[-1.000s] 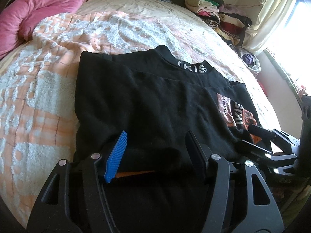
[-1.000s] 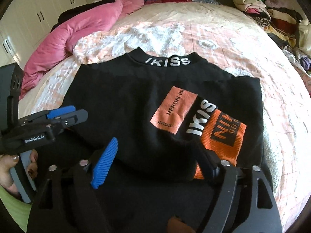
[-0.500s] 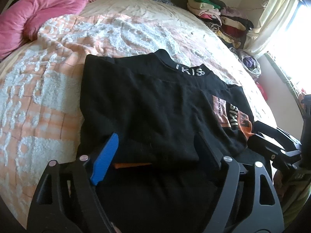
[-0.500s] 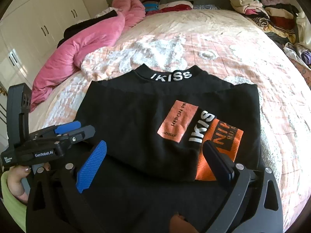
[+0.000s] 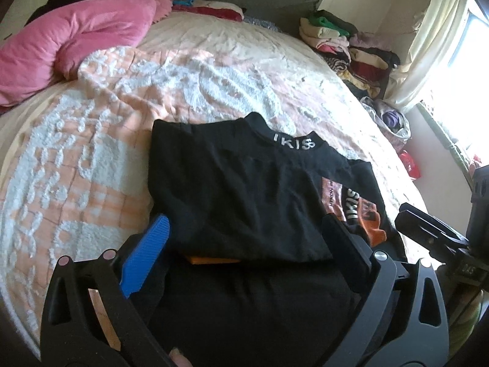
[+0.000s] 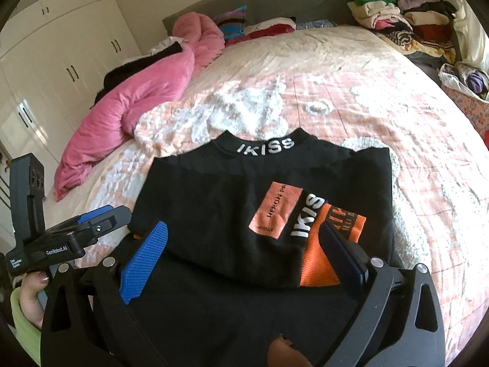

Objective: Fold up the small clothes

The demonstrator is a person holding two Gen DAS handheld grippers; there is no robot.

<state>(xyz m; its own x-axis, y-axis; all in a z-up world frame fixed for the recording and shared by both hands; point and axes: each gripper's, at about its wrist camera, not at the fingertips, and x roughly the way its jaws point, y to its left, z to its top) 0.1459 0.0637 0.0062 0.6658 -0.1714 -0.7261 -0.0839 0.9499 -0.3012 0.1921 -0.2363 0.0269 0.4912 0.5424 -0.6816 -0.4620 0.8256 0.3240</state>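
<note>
A black shirt (image 5: 238, 189) lies on the bed with its lower part folded up over the body. Its collar (image 6: 265, 146) reads IKISS, and an orange patch (image 6: 275, 211) shows on the folded layer. My left gripper (image 5: 244, 223) hovers over the fold's near edge; its jaws are opening and press on nothing. It also shows at the left of the right wrist view as the left gripper (image 6: 101, 223). My right gripper (image 6: 243, 229) hangs open above the same edge, farther right, with only cloth below it. A hand (image 6: 30, 290) holds the left tool.
A peach and white blanket (image 5: 91, 153) covers the bed. A pink duvet (image 5: 70, 36) lies at the far left and stacked clothes (image 5: 351, 49) at the far right. White wardrobes (image 6: 61, 46) stand to the left of the bed, and a bright window (image 5: 464, 30) is on the right.
Both grippers have lifted up and back from the folded edge. The left jaws have spread much wider, the right ones slightly. The shirt lies as it was.
</note>
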